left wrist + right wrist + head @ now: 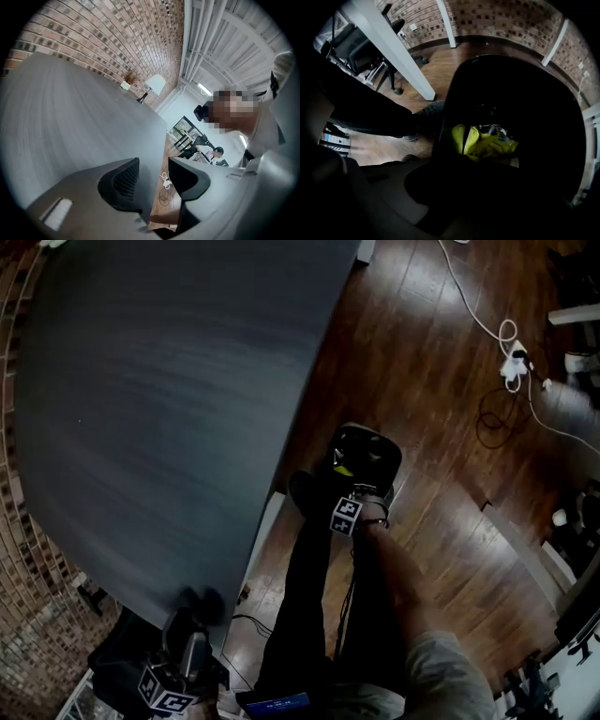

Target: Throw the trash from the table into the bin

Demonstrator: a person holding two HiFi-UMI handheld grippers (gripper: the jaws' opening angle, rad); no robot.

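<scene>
The crumpled yellow plastic wrapper (485, 143) lies down inside the round black plastic bin (380, 439), and the smooth matte grey counter (159, 409) beside the bin shows no litter, so the job looks all but done. The right claw (364, 486) hangs over the bin, seemingly closed on nothing. The left claw (153, 180), well away from the bin, gapes empty.

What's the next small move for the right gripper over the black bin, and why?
Probably lift the right gripper straight up, clear of the black open-topped bin. It points down into the bin's mouth, crumpled yellow trash already shows inside, and the dark grey table looks bare. Its jaws are too dark to read.
</scene>
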